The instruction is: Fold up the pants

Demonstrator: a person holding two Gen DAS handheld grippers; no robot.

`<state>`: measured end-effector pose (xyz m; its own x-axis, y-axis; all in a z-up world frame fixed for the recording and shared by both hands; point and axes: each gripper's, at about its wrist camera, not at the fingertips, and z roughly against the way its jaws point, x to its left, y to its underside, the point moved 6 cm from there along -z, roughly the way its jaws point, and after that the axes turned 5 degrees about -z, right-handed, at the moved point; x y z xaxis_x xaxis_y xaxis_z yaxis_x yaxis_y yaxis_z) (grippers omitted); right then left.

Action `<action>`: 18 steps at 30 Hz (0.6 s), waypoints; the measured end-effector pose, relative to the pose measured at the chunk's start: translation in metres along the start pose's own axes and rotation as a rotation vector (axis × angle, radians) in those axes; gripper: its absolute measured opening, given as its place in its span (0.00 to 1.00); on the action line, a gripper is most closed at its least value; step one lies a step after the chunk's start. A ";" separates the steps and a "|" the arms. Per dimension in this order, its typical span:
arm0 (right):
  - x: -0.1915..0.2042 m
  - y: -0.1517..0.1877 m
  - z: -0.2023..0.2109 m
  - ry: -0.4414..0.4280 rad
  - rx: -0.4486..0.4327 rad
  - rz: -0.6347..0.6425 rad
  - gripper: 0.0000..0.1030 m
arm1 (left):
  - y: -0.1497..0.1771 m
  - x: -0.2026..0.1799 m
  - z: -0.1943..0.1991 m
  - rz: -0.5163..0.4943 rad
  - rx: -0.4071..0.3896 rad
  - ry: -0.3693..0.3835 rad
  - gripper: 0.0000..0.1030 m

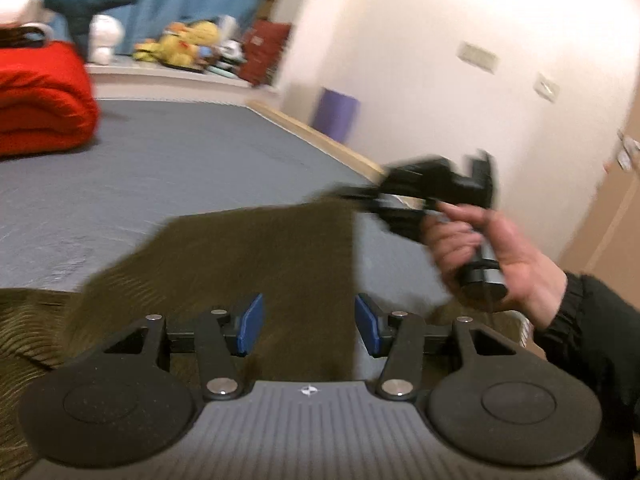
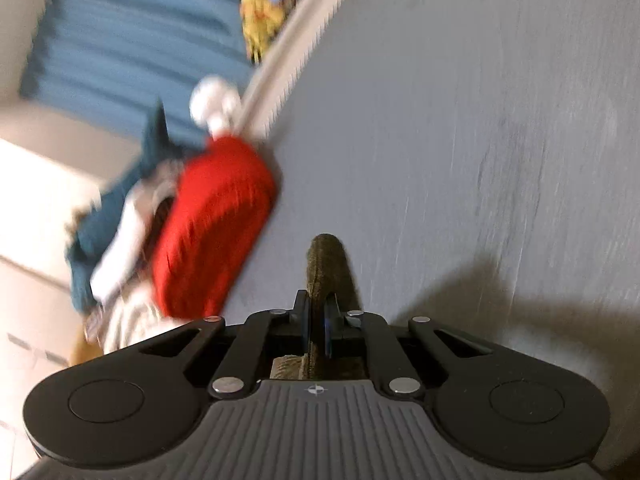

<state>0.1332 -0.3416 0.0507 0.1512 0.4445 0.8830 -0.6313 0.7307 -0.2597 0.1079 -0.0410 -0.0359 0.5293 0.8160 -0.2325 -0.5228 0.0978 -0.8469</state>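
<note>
Olive-brown corduroy pants (image 1: 260, 248) lie on the grey bed sheet (image 1: 160, 152) and rise in a taut band toward the right. My left gripper (image 1: 310, 324) is open, its blue pads (image 1: 252, 324) standing apart on either side of that band without pressing it. A hand (image 1: 500, 252) holds my right gripper (image 1: 352, 200) above the bed's right side, where it pinches the far corner of the cloth. In the right wrist view, my right gripper (image 2: 318, 320) is shut on a fold of the pants (image 2: 326, 260) that sticks up between the pads.
A folded red blanket (image 1: 40, 96) sits at the bed's far left, with a blue shark plush (image 1: 80, 4) behind it. Plush toys (image 1: 184, 44) line the window ledge. A purple bin (image 1: 336, 114) stands by the white wall beyond the bed's wooden edge (image 1: 320, 136).
</note>
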 end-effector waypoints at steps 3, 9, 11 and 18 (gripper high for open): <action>-0.021 -0.066 0.040 0.005 -0.187 -0.028 0.06 | -0.007 0.025 0.008 0.074 -0.032 -0.051 0.53; -0.133 -0.171 0.162 0.282 -0.782 -0.149 0.07 | -0.013 0.078 0.027 0.172 -0.032 -0.185 0.53; -0.174 -0.174 0.167 0.383 -0.770 -0.240 0.10 | -0.012 0.098 0.032 0.216 -0.025 -0.236 0.53; -0.186 -0.163 0.132 0.522 -0.614 -0.214 0.62 | -0.007 0.213 0.075 0.426 -0.039 -0.529 0.76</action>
<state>0.1080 -0.6116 -0.0198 0.6496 0.3368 0.6815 -0.0452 0.9120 -0.4077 0.1742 0.1752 -0.0435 -0.1212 0.9484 -0.2931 -0.5831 -0.3070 -0.7522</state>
